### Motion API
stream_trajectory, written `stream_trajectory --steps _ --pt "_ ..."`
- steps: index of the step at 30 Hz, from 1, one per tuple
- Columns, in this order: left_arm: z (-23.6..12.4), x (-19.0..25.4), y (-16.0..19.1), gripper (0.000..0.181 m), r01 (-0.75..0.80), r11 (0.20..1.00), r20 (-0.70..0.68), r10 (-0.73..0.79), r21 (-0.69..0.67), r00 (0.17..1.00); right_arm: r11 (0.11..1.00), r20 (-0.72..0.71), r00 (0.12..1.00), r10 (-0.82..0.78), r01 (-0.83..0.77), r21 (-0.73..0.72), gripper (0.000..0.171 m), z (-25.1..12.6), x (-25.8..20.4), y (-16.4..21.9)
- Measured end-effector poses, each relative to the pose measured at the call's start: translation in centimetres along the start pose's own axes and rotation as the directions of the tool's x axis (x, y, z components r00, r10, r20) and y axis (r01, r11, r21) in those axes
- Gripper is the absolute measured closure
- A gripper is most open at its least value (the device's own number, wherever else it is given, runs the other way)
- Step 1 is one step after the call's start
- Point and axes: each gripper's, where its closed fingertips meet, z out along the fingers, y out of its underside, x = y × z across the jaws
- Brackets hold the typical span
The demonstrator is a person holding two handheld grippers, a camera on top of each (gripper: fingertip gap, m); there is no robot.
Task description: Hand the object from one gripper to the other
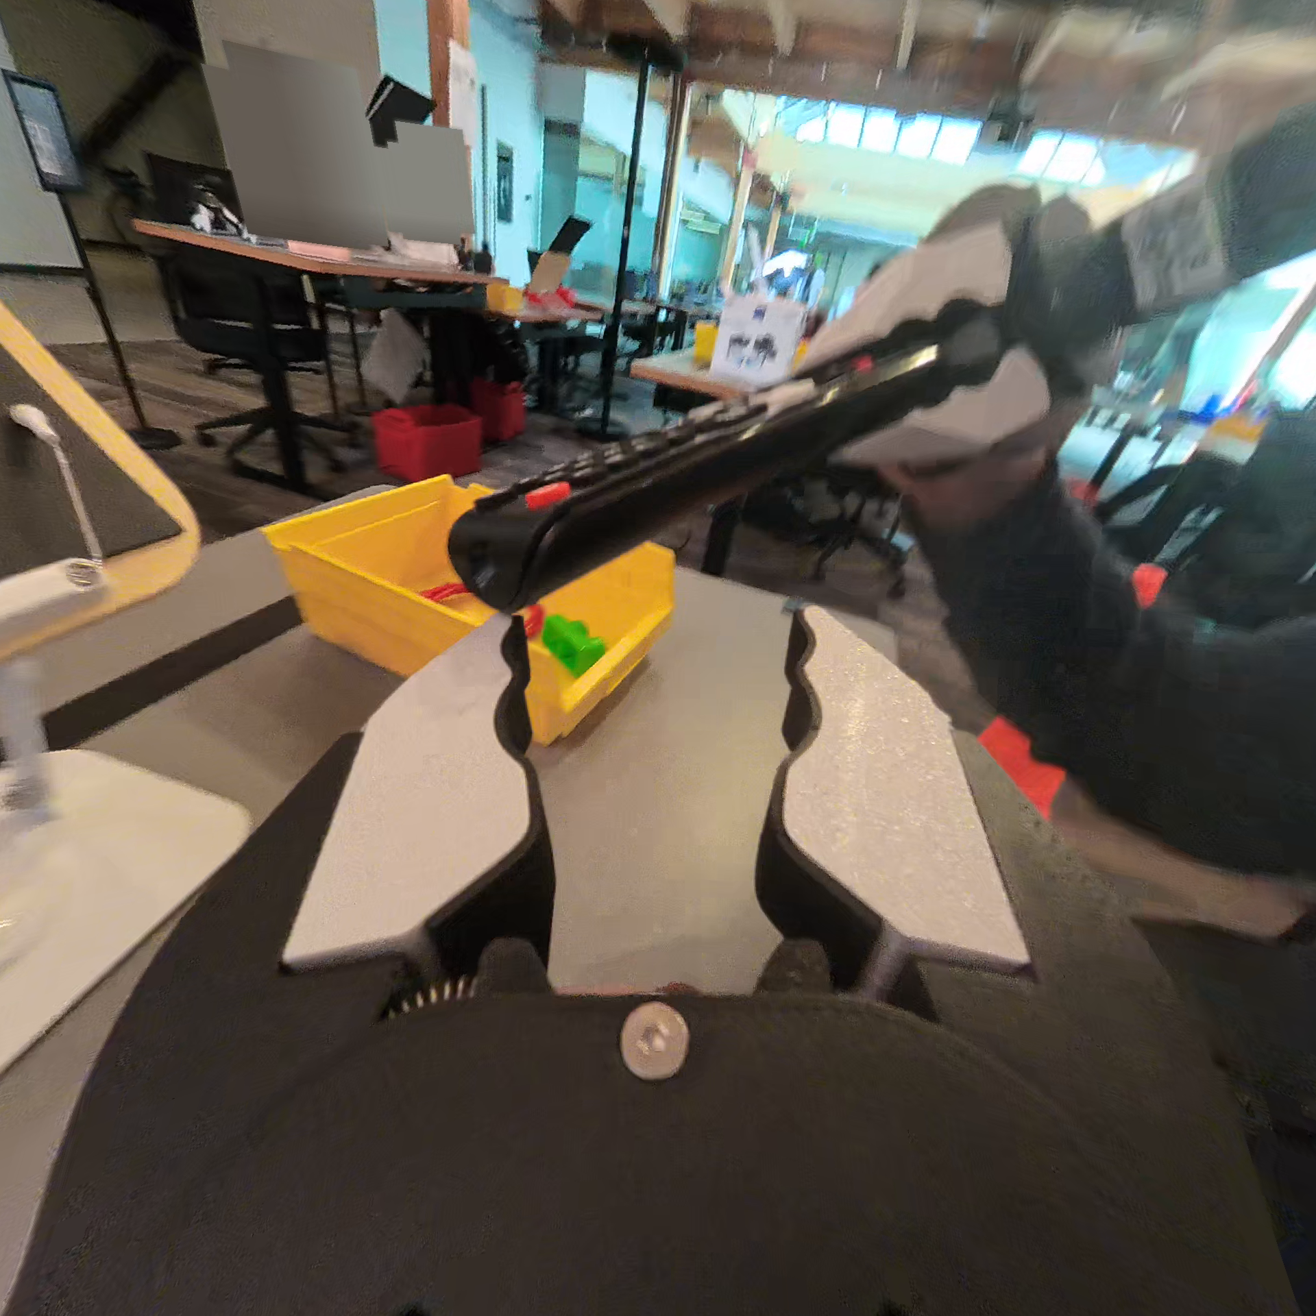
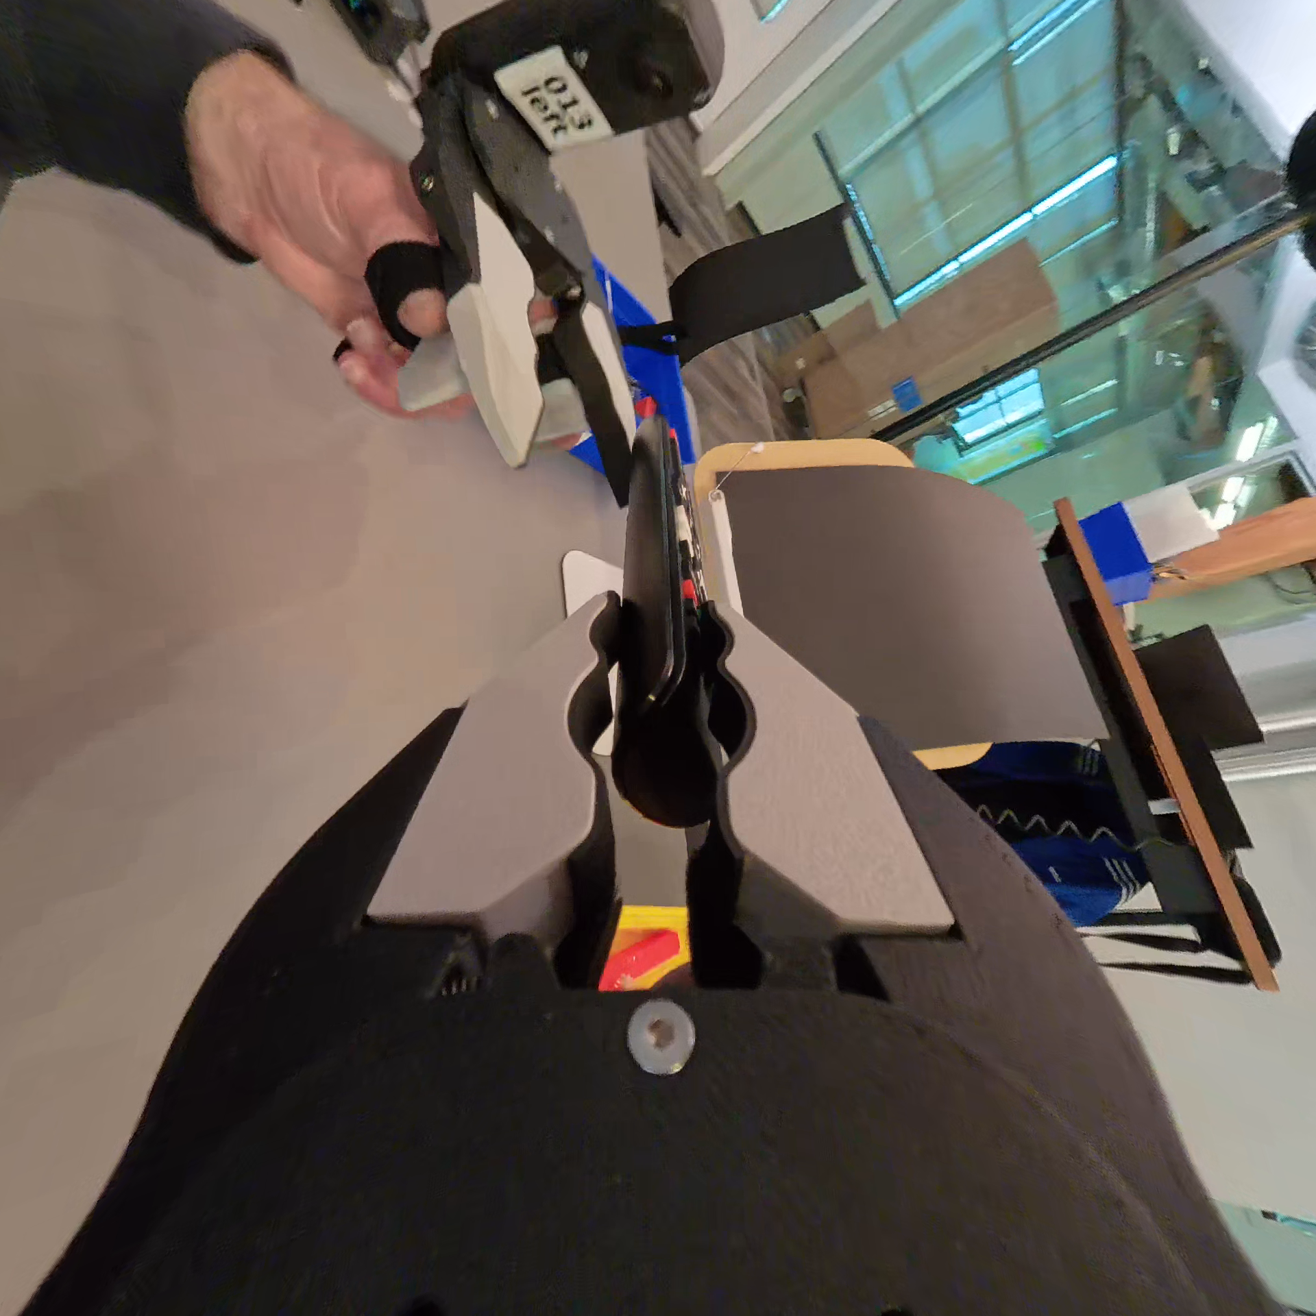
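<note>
Right tool [image 2: 659,612] grips remote [image 2: 659,641], far end blurred.

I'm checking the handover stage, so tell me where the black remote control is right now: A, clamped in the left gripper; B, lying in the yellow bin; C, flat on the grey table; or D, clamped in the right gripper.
D: the right gripper is shut on the remote control, held in the air, while the left gripper is open and empty below its free end.
</note>
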Motion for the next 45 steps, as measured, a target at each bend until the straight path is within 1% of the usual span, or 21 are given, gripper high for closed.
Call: stream_trajectory --steps 2,3,7,10,11,12,14,16,17,18,19,23,24,25,26,27,33,35,37,40,45 --pt "-0.5 -0.4 0.2 0.105 -0.069 0.996 0.025 0.07 -0.06 0.997 1.0 0.039 0.999 -0.015 0.015 0.012 0.152 -0.7 0.5 -0.1" --pt "-0.7 -0.6 -0.1 0.104 -0.093 0.994 0.036 0.095 -0.063 0.995 1.0 0.063 0.998 -0.02 0.019 0.024 0.153 -1.0 0.6 -0.4" --pt "-1.0 -0.7 -1.3 0.102 -0.097 0.995 0.001 0.097 -0.037 0.995 0.996 0.176 0.981 -0.08 0.074 0.042 0.153 -1.8 -0.4 -1.2" --pt "-0.2 0.3 -0.7 0.102 -0.145 0.985 -0.054 0.141 -0.092 0.989 0.989 0.185 0.972 -0.146 0.142 0.039 0.152 -1.5 -0.9 -1.3" --pt "0.2 1.0 -0.4 0.102 -0.138 0.985 -0.092 0.129 -0.103 0.987 0.986 0.183 0.969 -0.167 0.16 0.053 0.152 -1.4 -1.1 -1.5" --pt "0.5 1.8 -0.3 0.103 -0.099 0.99 -0.151 0.083 -0.1 0.985 0.983 0.176 0.967 -0.183 0.175 0.063 0.152 -1.3 -1.3 -1.7" --pt "0.8 2.7 -0.7 0.102 0.022 0.997 -0.241 -0.039 -0.072 0.97 0.977 0.158 0.965 -0.21 0.201 0.071 0.152 -1.1 -1.5 -1.9" --pt "0.6 2.7 -1.6 0.107 0.132 0.991 -0.301 -0.129 -0.009 0.945 0.975 0.142 0.966 -0.216 0.205 0.089 0.152 -1.1 -1.7 -2.2" --pt "0.5 2.6 -1.8 0.114 0.176 0.984 -0.325 -0.164 0.007 0.931 0.974 0.138 0.966 -0.218 0.206 0.094 0.152 -1.1 -1.7 -2.2" --pt "0.4 2.5 -1.8 0.119 0.205 0.979 -0.339 -0.188 0.013 0.922 0.973 0.137 0.965 -0.222 0.211 0.094 0.152 -1.1 -1.9 -2.1" --pt "0.5 2.4 -1.5 0.118 0.225 0.974 -0.35 -0.21 0.004 0.913 0.973 0.142 0.964 -0.225 0.213 0.093 0.152 -1.0 -2.1 -2.0" --pt "0.6 2.4 -1.0 0.116 0.237 0.971 -0.368 -0.228 -0.021 0.901 0.97 0.134 0.964 -0.23 0.216 0.107 0.152 -0.9 -2.2 -2.0" --pt "0.7 2.6 -0.9 0.112 0.247 0.969 -0.385 -0.24 -0.034 0.891 0.97 0.133 0.964 -0.229 0.215 0.112 0.152 -0.9 -2.3 -2.1" --pt "0.8 2.7 -0.8 0.1 0.256 0.965 -0.387 -0.256 -0.053 0.886 0.97 0.135 0.963 -0.232 0.217 0.112 0.152 -0.9 -2.3 -2.1" --pt "1.0 2.7 -0.6 0.102 0.248 0.967 -0.384 -0.254 -0.068 0.888 0.969 0.131 0.963 -0.235 0.221 0.109 0.152 -0.9 -2.3 -2.1" --pt "0.9 2.7 -0.9 0.113 0.236 0.971 -0.391 -0.235 -0.047 0.89 0.969 0.126 0.964 -0.234 0.221 0.109 0.152 -0.9 -2.3 -2.1" --pt "0.8 2.8 -0.8 0.115 0.25 0.967 -0.405 -0.243 -0.035 0.882 0.974 0.127 0.97 -0.206 0.191 0.122 0.152 -0.8 -2.5 -1.9" --pt "0.8 2.7 -0.9 0.116 0.241 0.97 -0.385 -0.225 -0.006 0.895 0.977 0.115 0.975 -0.191 0.177 0.122 0.151 -0.7 -2.4 -1.6" --pt "0.6 2.7 -1.2 0.119 0.263 0.965 -0.392 -0.234 0.021 0.89 0.978 0.113 0.977 -0.182 0.169 0.12 0.152 -0.6 -2.5 -1.4" --pt "0.8 2.5 -1.3 0.122 0.308 0.95 -0.396 -0.263 0.054 0.88 0.978 0.118 0.976 -0.183 0.169 0.119 0.153 -0.4 -2.7 -1.3" --pt "0.9 2.5 -1.0 0.123 0.309 0.95 -0.394 -0.264 0.054 0.881 0.975 0.097 0.974 -0.202 0.191 0.113 0.154 -0.5 -2.8 -1.2"
